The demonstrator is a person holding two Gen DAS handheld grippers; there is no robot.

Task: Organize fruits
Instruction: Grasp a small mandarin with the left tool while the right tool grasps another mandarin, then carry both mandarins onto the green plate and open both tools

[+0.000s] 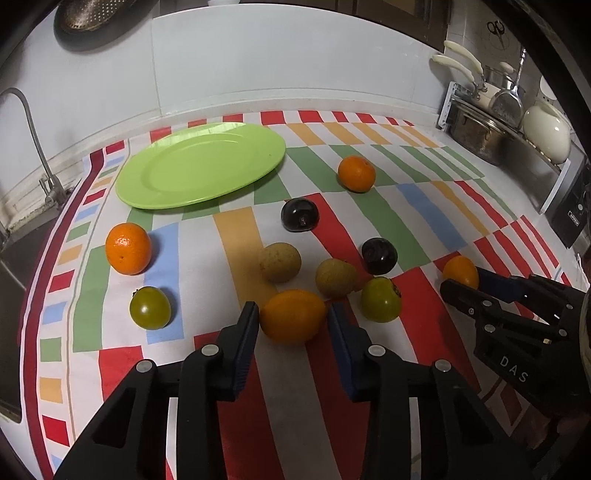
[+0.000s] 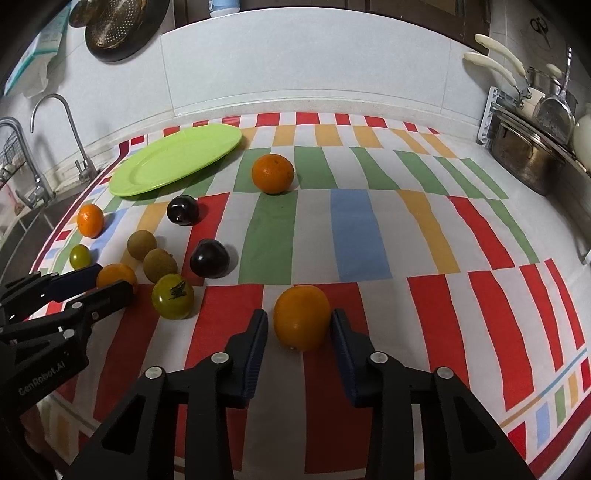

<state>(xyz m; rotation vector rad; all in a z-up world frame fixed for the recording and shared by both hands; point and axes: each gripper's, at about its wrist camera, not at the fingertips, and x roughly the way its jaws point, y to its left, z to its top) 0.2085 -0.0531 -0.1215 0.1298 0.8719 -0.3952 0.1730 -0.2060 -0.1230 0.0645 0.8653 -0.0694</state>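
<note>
Several fruits lie on a striped cloth (image 2: pixel 354 229). My left gripper (image 1: pixel 291 314) is open with its fingers on either side of an orange lemon-like fruit (image 1: pixel 292 316), which also shows in the right wrist view (image 2: pixel 116 277). My right gripper (image 2: pixel 300 319) is open around another orange fruit (image 2: pixel 301 316), seen in the left wrist view (image 1: pixel 460 272). A green plate (image 1: pixel 201 164) sits empty at the back left. Around lie two oranges (image 1: pixel 128 248) (image 1: pixel 356 173), two dark plums (image 1: pixel 300 214) (image 1: pixel 379 256), two brown fruits (image 1: pixel 279 262) (image 1: pixel 335 277) and two green tomatoes (image 1: pixel 150 307) (image 1: pixel 381 299).
A sink with a tap (image 1: pixel 40 147) is at the left edge of the counter. A dish rack with pots (image 2: pixel 528 155) and utensils stands at the back right. A colander (image 2: pixel 114 26) hangs on the tiled wall behind.
</note>
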